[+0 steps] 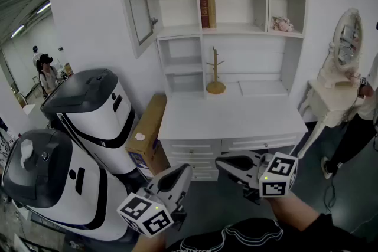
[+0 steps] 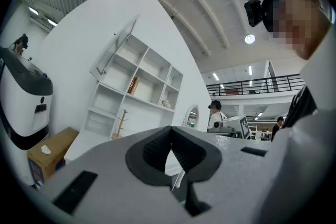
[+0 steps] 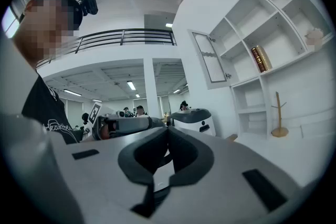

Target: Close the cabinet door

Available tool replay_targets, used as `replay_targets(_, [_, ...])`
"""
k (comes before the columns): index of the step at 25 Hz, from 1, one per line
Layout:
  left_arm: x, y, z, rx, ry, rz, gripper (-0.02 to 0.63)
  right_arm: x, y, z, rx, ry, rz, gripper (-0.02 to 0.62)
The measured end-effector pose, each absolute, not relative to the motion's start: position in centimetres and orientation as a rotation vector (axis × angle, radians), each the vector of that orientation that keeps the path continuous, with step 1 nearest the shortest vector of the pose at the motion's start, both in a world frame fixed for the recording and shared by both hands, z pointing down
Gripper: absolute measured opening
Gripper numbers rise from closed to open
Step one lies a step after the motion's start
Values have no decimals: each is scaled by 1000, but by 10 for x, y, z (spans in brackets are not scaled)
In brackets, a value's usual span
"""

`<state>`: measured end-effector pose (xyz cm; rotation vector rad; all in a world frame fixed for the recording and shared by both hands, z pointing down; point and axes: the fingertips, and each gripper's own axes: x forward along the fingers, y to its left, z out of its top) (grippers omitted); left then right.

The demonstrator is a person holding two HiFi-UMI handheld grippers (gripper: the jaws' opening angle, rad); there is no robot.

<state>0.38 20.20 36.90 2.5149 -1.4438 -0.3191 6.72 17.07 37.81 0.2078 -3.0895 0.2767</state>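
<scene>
- Closest of all, two grey hand-held grippers hovered low in front of the tall white shelf cabinet, well apart from it. Both the left gripper and the right gripper pointed level.
- Each gripper's own view showed its dark pads pressed together at the tips, with nothing caught between them (both were empty).
- Up at the cabinet's top left corner, the white-framed glass cabinet door stood swung wide open, away from its empty compartment.
- Two upright books, one red and one tan, stood one compartment to the right of that opening, probably outside the door's swing.
- Judging by the gap, the step in hand was still the reach, and no contact had been made.
- Closed jaws would serve well as a blunt pusher. Meeting the door's outer face near its free edge would give the most leverage.
- Following the hinge's arc and slowing before the frame would spare the glass a slam.
</scene>
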Motion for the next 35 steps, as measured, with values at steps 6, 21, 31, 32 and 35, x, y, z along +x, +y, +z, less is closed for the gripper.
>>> replay_targets(6, [-4,211,367,2531,-1439,-328,3,61,177,380,221,-3096,268,0])
replay_targets(21, [-24,202,377,2524,-1336,-405,3,44,172,388,210,-3130,297,0])
replay_targets(31, [-58,133,379,2479,-1340,-462,3,10,87,385,127,-3182,345,0])
replay_targets(32, [-63,121,377,2476,-1350,-467,3,5,76,383,108,-3187,341,0])
replay_targets(35, [-79,81,370,2469,-1376,-476,3,-11,37,376,58,-3196,334,0])
